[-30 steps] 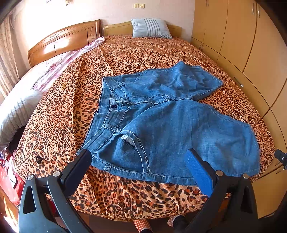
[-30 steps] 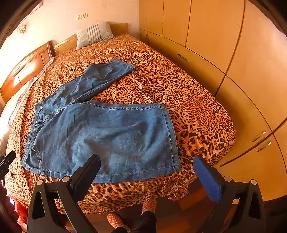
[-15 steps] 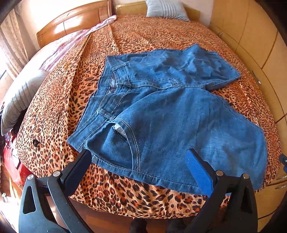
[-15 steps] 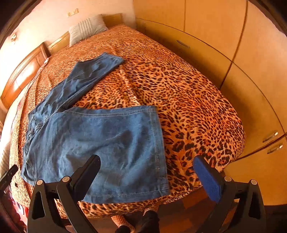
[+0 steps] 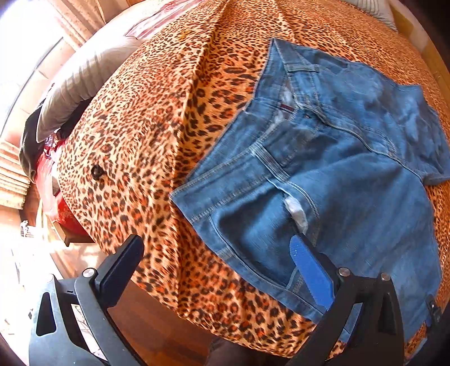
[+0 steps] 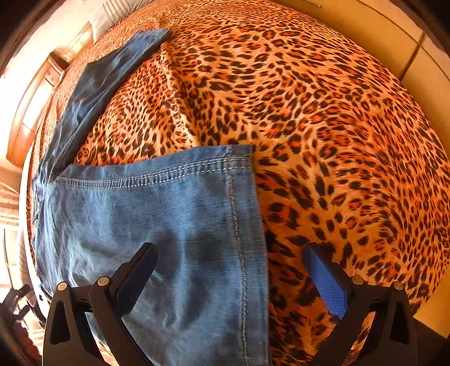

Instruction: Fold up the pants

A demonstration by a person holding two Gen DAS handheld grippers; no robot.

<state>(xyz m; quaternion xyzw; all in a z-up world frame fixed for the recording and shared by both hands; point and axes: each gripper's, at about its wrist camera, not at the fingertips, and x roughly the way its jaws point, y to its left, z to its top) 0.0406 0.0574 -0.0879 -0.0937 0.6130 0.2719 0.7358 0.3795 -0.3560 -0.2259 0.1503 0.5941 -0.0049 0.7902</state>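
In the left wrist view, the blue denim pants (image 5: 332, 174) are lying spread on the leopard-print bedspread (image 5: 157, 118), waistband toward the left and near the bed's front edge. The left gripper (image 5: 216, 253) is hanging above that waistband corner with its jaws spread wide and gripping nothing, its blue-padded finger (image 5: 309, 270) over the front pocket. In the right wrist view, the right gripper (image 6: 230, 270) is hovering over the hem of the nearer leg (image 6: 168, 225), jaws likewise released and straddling the hem's stitched edge, while the other leg (image 6: 95, 84) is stretching away toward the pillow (image 6: 118, 14).
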